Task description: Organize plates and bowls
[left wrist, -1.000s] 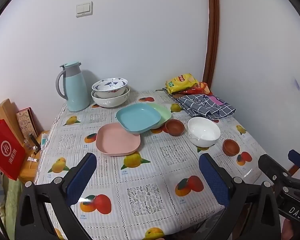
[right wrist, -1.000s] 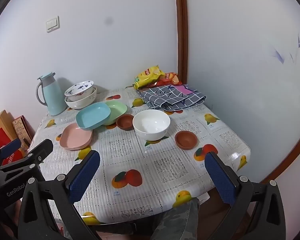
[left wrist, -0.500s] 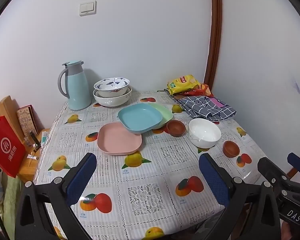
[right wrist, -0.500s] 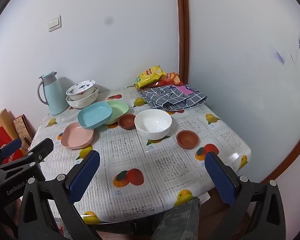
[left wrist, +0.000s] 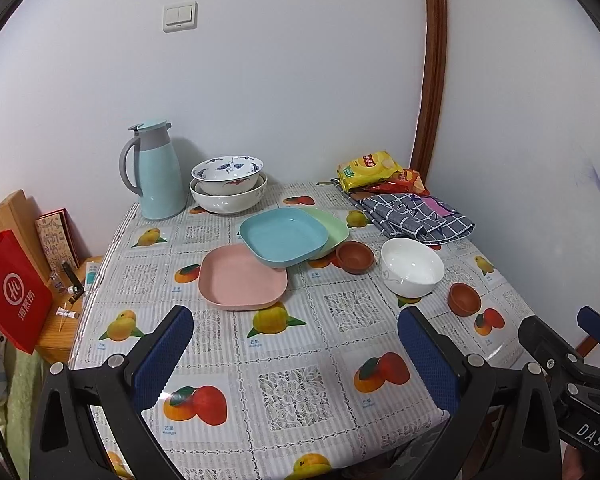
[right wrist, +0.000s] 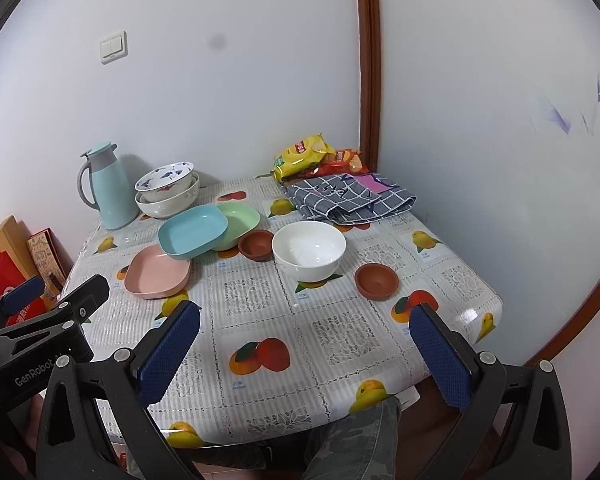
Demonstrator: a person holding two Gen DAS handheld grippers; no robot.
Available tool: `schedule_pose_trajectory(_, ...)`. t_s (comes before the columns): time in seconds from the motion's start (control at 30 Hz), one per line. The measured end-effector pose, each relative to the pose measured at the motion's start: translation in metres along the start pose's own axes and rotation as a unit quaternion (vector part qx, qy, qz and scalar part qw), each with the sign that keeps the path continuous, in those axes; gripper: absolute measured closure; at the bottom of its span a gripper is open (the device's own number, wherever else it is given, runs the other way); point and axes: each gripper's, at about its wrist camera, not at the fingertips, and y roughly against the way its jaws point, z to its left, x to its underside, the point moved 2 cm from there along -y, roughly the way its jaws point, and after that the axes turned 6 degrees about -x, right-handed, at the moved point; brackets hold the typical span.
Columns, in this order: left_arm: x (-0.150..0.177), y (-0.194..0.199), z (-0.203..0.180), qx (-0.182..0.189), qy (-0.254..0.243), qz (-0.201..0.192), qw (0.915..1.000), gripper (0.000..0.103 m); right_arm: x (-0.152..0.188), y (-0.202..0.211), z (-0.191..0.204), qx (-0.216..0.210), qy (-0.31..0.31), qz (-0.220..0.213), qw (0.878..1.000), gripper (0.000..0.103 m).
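Even, soft indoor light; sharp focus; glare on the glossy tablecloth [right wrist: 472, 314]; strong fisheye curvature, dark vignetted corners.

Walls: plain white walls [left wrist: 300, 80], meeting at a brown wooden strip [left wrist: 434, 60] right of centre.
Switch: light switch [left wrist: 179, 16], upper left.
Desk: desk [left wrist: 300, 340] under a fruit-print cloth, lower centre.

Both wrist cameras look forward and slightly down from the near edge of the table [left wrist: 300, 360], well back from the dishes. The left view sits toward the table's left side, the right view toward its right. Each catches the other gripper at its frame edge. Both share the whole tabletop, the white bowl [right wrist: 309, 250] and the corner walls.
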Motion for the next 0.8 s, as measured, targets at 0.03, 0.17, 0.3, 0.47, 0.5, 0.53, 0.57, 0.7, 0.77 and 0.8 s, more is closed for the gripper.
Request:
schedule_pose_trajectory(0.03, 0.0007, 0.0003, 0.0002, 0.000, 0.000, -0.001, 1.0000, 0.000, 0.0000, 0.0000, 0.0000, 0.000, 0.000, 0.000, 1.000, 0.000)
schedule_pose_trajectory(0.17, 0.0007, 0.0000, -0.0005, -0.001, -0.001, 0.000, 1.0000, 0.000, -0.0004, 0.0001, 0.0007, 0.001, 0.000, 0.001, 1.000, 0.000)
schedule_pose_trajectory(0.3, 0.0017, 0.0008, -0.0001, 0.000, 0.000, -0.001, 1.0000, 0.000, -0.0009, 0.0002, 0.0019, 0.000, 0.002, -0.001, 1.000, 0.000)
schedule_pose_trajectory(0.47, 0.0015, 0.0005, -0.0005, -0.001, 0.000, -0.001, 1.0000, 0.000, -0.0024, 0.0020, 0.0028, 0.000, 0.003, -0.002, 1.000, 0.000)
schedule_pose_trajectory(0.5, 0.0019, 0.0008, -0.0004, -0.001, 0.000, -0.001, 1.0000, 0.000, -0.0020, 0.0025, 0.0026, 0.000, 0.003, -0.002, 1.000, 0.000)
schedule_pose_trajectory(0.53, 0.0017, 0.0008, 0.0000, -0.001, 0.001, -0.001, 1.0000, 0.000, -0.0016, 0.0028, 0.0026, 0.000, 0.002, -0.003, 1.000, 0.000)
schedule_pose_trajectory(0.57, 0.0016, 0.0008, 0.0001, -0.001, 0.001, -0.001, 1.0000, 0.000, -0.0017, 0.0028, 0.0027, 0.001, 0.002, -0.003, 1.000, 0.000)
schedule_pose_trajectory(0.7, 0.0023, 0.0014, -0.0004, 0.000, 0.001, -0.001, 1.0000, 0.000, -0.0019, 0.0040, 0.0030, -0.001, 0.004, -0.004, 1.000, 0.000)
schedule_pose_trajectory(0.77, 0.0022, 0.0016, -0.0004, -0.001, 0.000, -0.002, 1.0000, 0.000, -0.0015, 0.0046, 0.0029, 0.000, 0.004, -0.005, 1.000, 0.000)
schedule_pose_trajectory(0.8, 0.0024, 0.0014, -0.0004, -0.001, 0.000, -0.002, 1.0000, 0.000, -0.0012, 0.0049, 0.0032, 0.000, 0.004, -0.005, 1.000, 0.000)
